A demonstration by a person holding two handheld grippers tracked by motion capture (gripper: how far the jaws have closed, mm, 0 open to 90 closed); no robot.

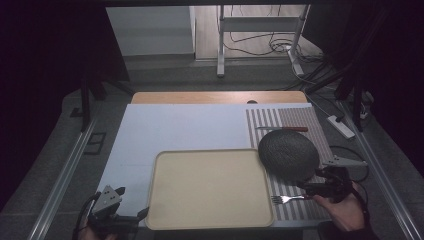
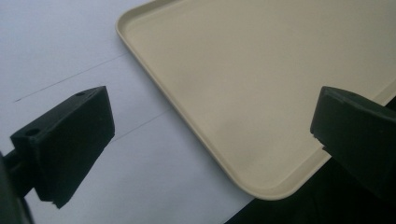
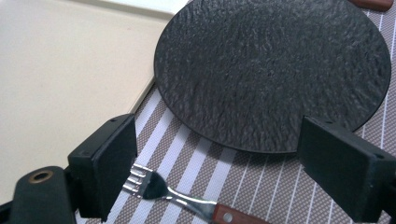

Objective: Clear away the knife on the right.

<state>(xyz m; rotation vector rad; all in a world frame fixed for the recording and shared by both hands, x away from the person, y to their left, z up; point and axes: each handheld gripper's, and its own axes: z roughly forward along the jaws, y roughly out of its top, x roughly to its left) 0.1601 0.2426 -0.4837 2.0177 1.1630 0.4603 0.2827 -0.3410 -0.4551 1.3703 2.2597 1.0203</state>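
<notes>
**Hovering over the fork beside an empty tray**

Starting nearest the person, the right hand-held gripper (image 1: 311, 189) hangs low over the striped placemat (image 1: 300, 122) at the near right of the tabletop (image 1: 175, 125). Its jaws stand wide apart and grip nothing. The wood-handled fork (image 1: 286, 199) lies flat on the placemat just beside and below them, tines pointing toward the tray. At the near left corner, the left hand-held gripper (image 1: 132, 216) sits by the beige tray (image 1: 210, 220), jaws also spread wide and empty.

Judging from this layout, the work looks barely begun: the tray carries nothing, and the fork, the dark textured plate (image 1: 288, 154) and the wood-handled utensil (image 1: 282, 129) farther back all rest on the placemat. Everything appears left to move.

The right gripper view brings out the fork (image 3: 177, 196) tines close to one jaw and the plate (image 3: 275, 70) with its pebbled surface lying beyond, detail lost from above. The left gripper view shows the tray (image 2: 261, 84) bare, its near corner rim between the jaws. The high view alone gives the far utensil's full length and both grippers together.
</notes>
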